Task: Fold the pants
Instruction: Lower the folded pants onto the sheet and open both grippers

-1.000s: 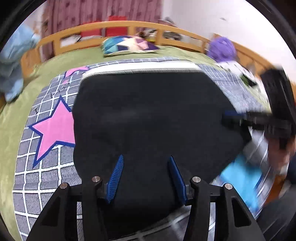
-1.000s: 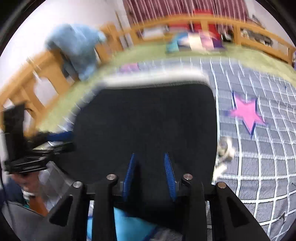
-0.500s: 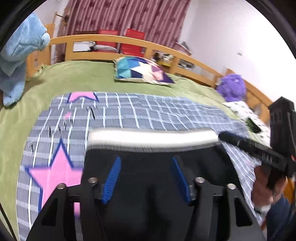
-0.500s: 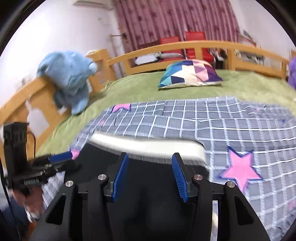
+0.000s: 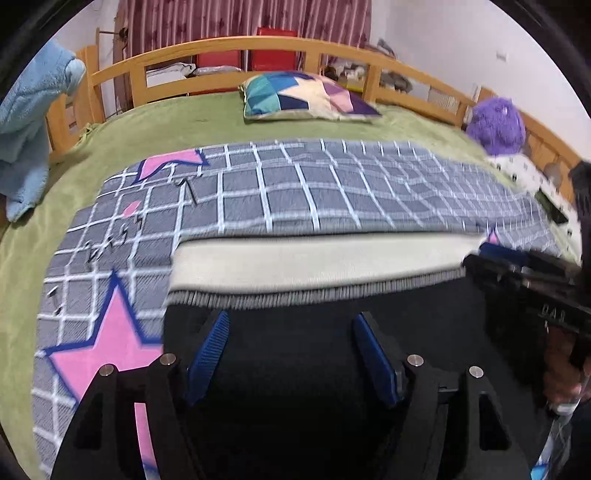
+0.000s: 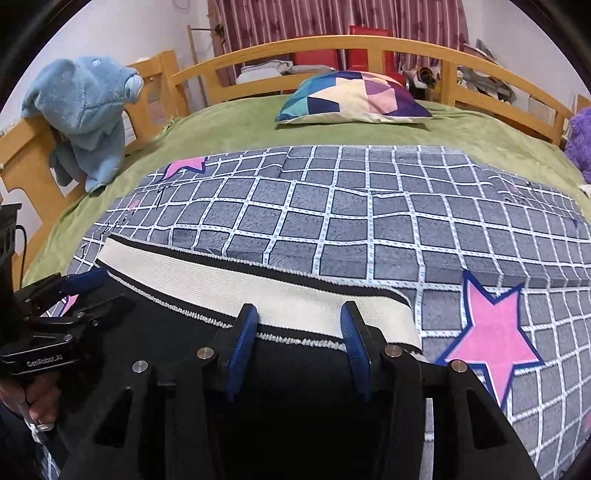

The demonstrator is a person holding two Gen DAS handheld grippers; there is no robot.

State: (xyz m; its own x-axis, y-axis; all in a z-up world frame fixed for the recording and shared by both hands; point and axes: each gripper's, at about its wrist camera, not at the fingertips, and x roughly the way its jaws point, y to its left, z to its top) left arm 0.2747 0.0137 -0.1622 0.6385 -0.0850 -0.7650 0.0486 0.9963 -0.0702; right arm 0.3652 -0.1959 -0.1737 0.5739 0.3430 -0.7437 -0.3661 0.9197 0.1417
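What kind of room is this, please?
Most likely a bedroom: a wooden bed frame surrounds a green bedspread with a patchwork pillow, and curtains hang behind. Black pants lie on a checked blanket.

A wooden bed frame [image 6: 369,42] with a curved slatted headboard fills the room. A green blanket [image 6: 236,122] covers the mattress under a grey checked quilt [image 6: 369,206] with pink stars. Striped maroon curtains [image 6: 332,16] hang behind, beside white walls [image 5: 461,33]. Two red shapes, possibly chair backs [image 6: 338,55], stand behind the headboard.
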